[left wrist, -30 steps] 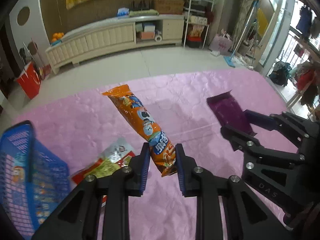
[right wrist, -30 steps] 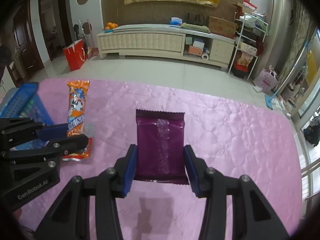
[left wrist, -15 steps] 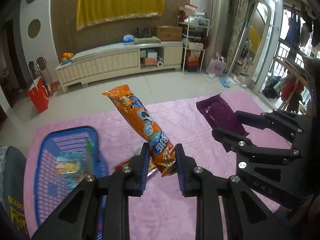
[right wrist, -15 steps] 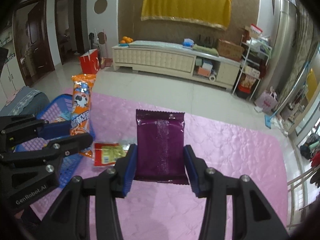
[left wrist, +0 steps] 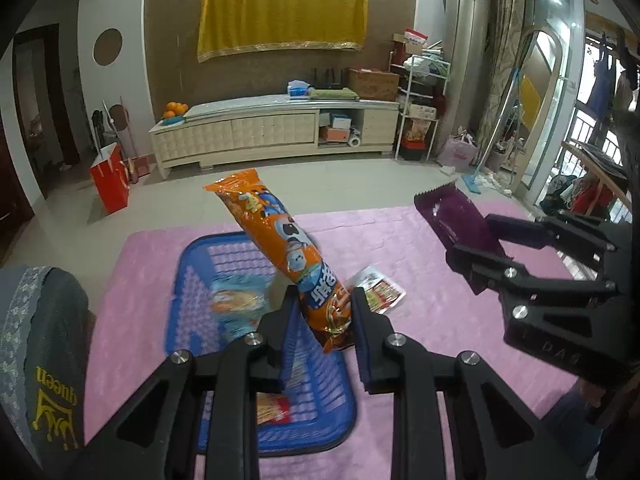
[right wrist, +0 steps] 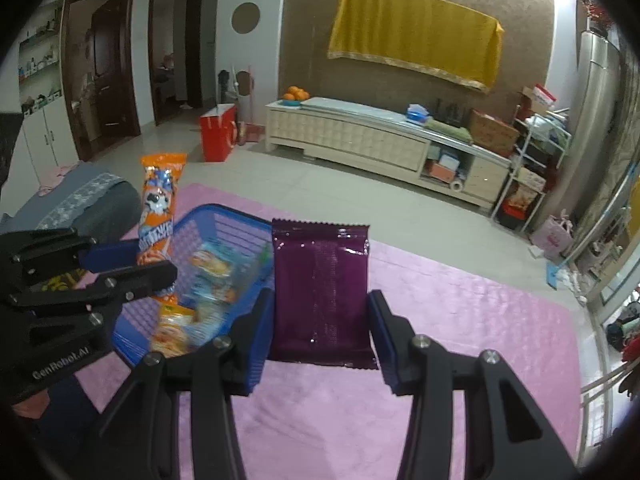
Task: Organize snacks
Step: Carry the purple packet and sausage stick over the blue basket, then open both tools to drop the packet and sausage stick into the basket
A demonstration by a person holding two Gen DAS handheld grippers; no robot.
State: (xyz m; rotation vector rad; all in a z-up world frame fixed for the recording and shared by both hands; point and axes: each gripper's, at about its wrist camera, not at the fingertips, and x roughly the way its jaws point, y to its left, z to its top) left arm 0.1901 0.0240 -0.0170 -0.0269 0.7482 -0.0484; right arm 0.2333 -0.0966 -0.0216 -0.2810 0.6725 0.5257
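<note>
- Fingers of left gripper [left wrist: 323, 322]: blue-padded, pinched tight on the lower end of an orange snack tube [left wrist: 280, 248]; tube is clear of the cloth, slanting up and away toward the left, cartoon print facing the camera.
- Fingers of right gripper [right wrist: 320, 334]: blue-padded, set about half apart and pressed against both side edges of a purple snack packet [right wrist: 320, 284]; packet stands nearly upright between them, serrated top edge uppermost, off the cloth.
- Blue basket [left wrist: 192, 256]: plastic lattice, resting on the pink quilted cloth [left wrist: 400, 240]; seen directly beneath the orange tube in the left wrist view, and left of the purple packet in the right wrist view.
- Basket contents: several wrapped snacks [right wrist: 208, 272] in light blue and orange wrappers, blurred; exact count cannot be told. One red-and-yellow packet [left wrist: 272, 410] lies at the near end.
- Loose packet [left wrist: 378, 288]: red, white and green wrapper, flat on the cloth just beside the basket's right wall, partly hidden by the left gripper's finger.
- Grippers relative to each other: side by side, apart, each visible at the edge of the other's view.
- Grey cushion [left wrist: 44, 344]: yellow crown print, at the cloth's left edge.
- Background: cream sideboard [left wrist: 272, 132] against the far wall, bowl of oranges [left wrist: 175, 111] on its left end, yellow drape [left wrist: 280, 12] above, red bag [left wrist: 110, 184] on the floor.
</note>
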